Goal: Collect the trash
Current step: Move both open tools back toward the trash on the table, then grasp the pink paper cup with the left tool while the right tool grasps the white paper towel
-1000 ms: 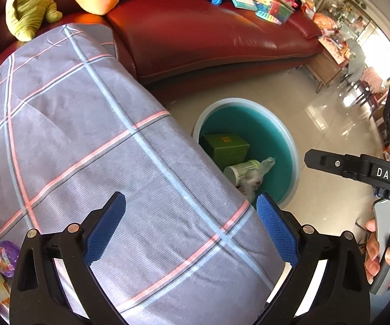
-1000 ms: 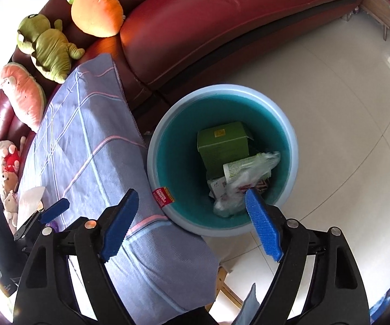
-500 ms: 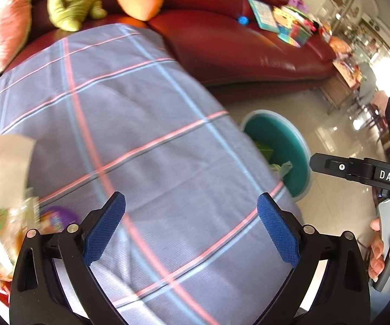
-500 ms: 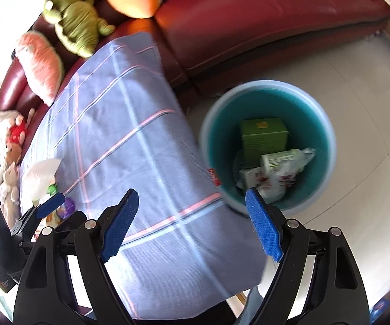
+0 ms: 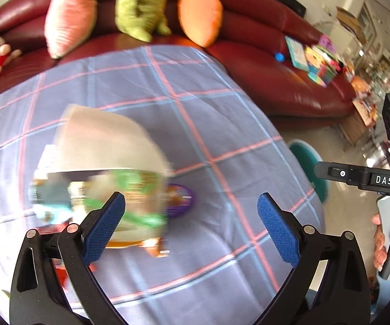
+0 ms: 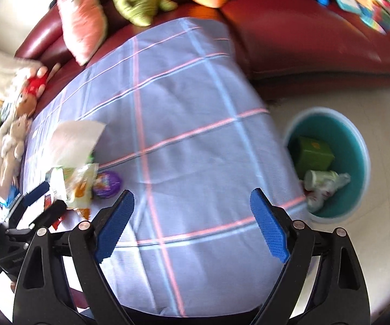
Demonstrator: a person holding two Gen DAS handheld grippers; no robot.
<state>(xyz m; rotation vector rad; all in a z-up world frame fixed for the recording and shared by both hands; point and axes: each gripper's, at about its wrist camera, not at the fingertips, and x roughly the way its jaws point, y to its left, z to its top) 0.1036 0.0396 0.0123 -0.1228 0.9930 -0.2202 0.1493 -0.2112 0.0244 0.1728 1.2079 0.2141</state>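
Observation:
A pile of trash lies on the plaid-covered table (image 5: 195,113): a beige paper sheet (image 5: 105,143), a green and white wrapper (image 5: 129,197) and a purple packet (image 5: 180,199). My left gripper (image 5: 192,223) is open and empty, hovering just above and in front of the pile. In the right wrist view the same pile shows at the left: the paper (image 6: 73,140), the wrapper (image 6: 78,181) and the purple packet (image 6: 106,184). My right gripper (image 6: 192,222) is open and empty over the cloth. The teal bin (image 6: 357,140) on the floor at the right holds a green box (image 6: 314,154) and crumpled wrappers (image 6: 322,184).
A red sofa (image 5: 289,81) behind the table carries plush toys (image 5: 138,8) and books (image 5: 311,57). More plush toys (image 6: 13,135) lie at the table's left end. The bin's edge (image 5: 307,159) peeks past the table's right side. The floor is pale tile (image 6: 384,230).
Both grippers have swung left, away from the bin and over the table. The trash pile has come into the middle of the left wrist view. Both stay open.

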